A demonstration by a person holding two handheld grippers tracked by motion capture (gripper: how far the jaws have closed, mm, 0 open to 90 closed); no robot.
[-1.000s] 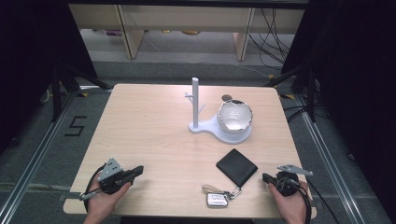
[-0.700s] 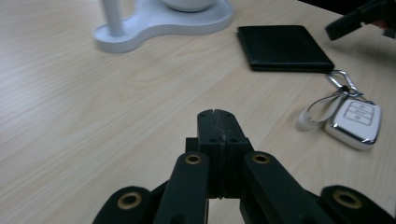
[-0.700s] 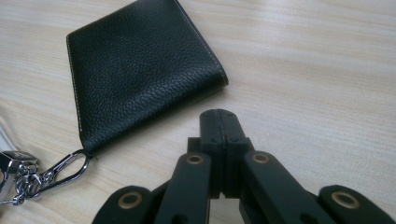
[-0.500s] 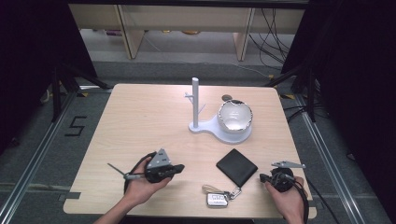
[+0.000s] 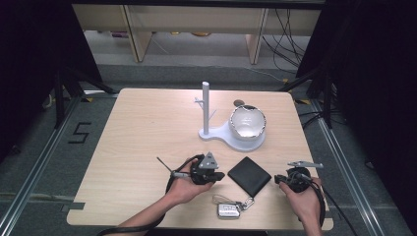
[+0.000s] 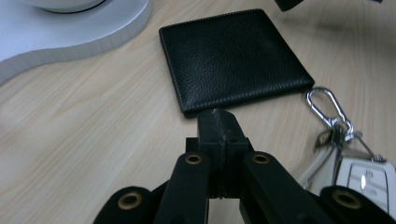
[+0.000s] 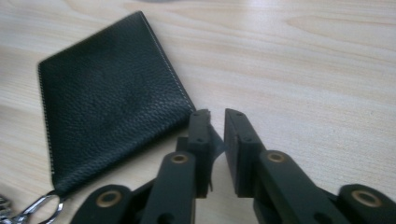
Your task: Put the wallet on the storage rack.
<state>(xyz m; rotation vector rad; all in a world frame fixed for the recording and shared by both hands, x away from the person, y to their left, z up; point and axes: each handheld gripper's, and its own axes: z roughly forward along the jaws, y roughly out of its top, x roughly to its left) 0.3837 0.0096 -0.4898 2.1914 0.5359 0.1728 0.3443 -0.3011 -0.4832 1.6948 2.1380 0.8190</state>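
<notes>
A black leather wallet (image 5: 251,175) lies flat near the table's front edge, between my two grippers. My left gripper (image 5: 220,176) is just left of it, jaws shut with nothing in them. In the left gripper view the closed tips (image 6: 217,125) sit right at the wallet's (image 6: 233,56) near corner. My right gripper (image 5: 278,179) is right of the wallet. In the right gripper view its jaws (image 7: 215,122) have just been opening to a narrow gap that holds nothing, beside the wallet's (image 7: 107,102) corner. A car key fob (image 5: 228,210) on a carabiner lies in front of the wallet.
A white stand (image 5: 223,137) with an upright post (image 5: 205,105) and a shiny white bowl (image 5: 247,122) sits behind the wallet. The stand's base (image 6: 70,37) is close in the left gripper view. The fob (image 6: 369,175) and carabiner (image 6: 327,105) lie by the left jaws.
My left hand has swept right along the table's front from the left corner to the wallet. The right hand has hardly shifted.
</notes>
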